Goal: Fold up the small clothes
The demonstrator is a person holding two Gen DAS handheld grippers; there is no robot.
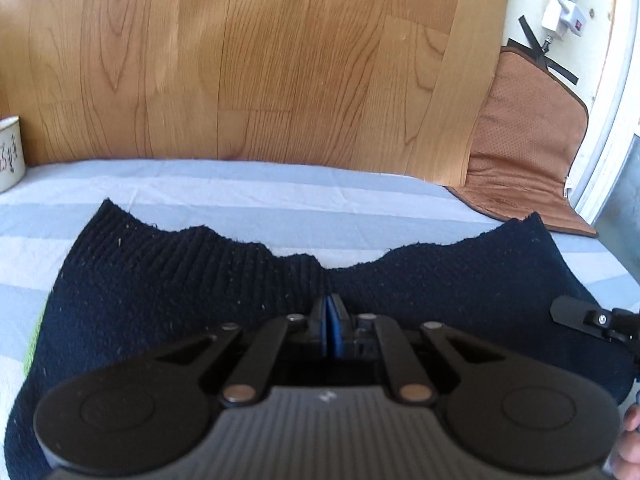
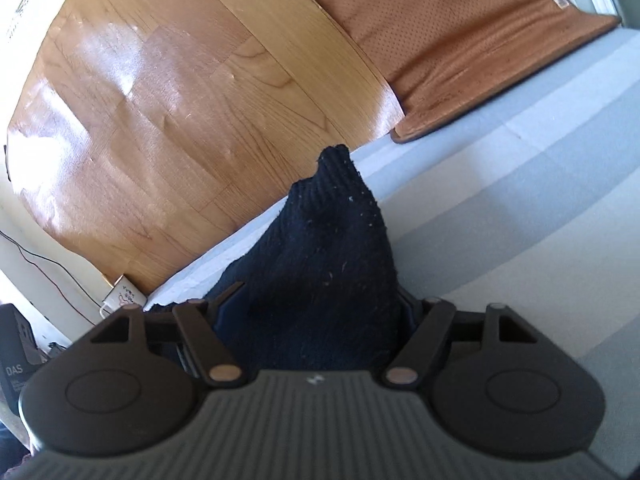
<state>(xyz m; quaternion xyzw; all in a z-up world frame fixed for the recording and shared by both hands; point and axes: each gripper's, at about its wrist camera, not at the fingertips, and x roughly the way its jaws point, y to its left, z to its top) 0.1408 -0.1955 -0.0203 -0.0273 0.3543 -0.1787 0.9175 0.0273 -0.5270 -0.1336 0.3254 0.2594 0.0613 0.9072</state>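
The wood-grain floor (image 1: 260, 60) fills the top of both views, beyond the far edge of a bed covered by a blue and white striped sheet (image 1: 240, 188). A brown perforated cushion (image 1: 524, 132) lies partly on the floor and partly over the sheet's far right corner; its upper end is cut off by the frame in the right wrist view.

On the sheet, near its far edge, lies a dark navy knitted garment (image 1: 160, 288), ribbed along its wavy upper hem. Its near part is hidden behind the gripper body, so its full shape cannot be made out. A sliver of green shows at its left edge, too narrow to identify.

The left gripper (image 1: 330, 312) rests over the middle of the garment with its blue pads pressed together; whether any cloth is pinched between them is hidden. The right gripper (image 2: 316, 308) has its fingers spread fairly wide, with a bunched peak of the garment (image 2: 332, 240) rising between them; the fingertips are buried under the fabric, so whether they are actually pressing on it cannot be told.

A white patterned mug (image 1: 10, 152) stands at the sheet's far left edge, cut off by the frame. A white plug and cable (image 1: 564, 12) sit by the wall at upper right, blurred.
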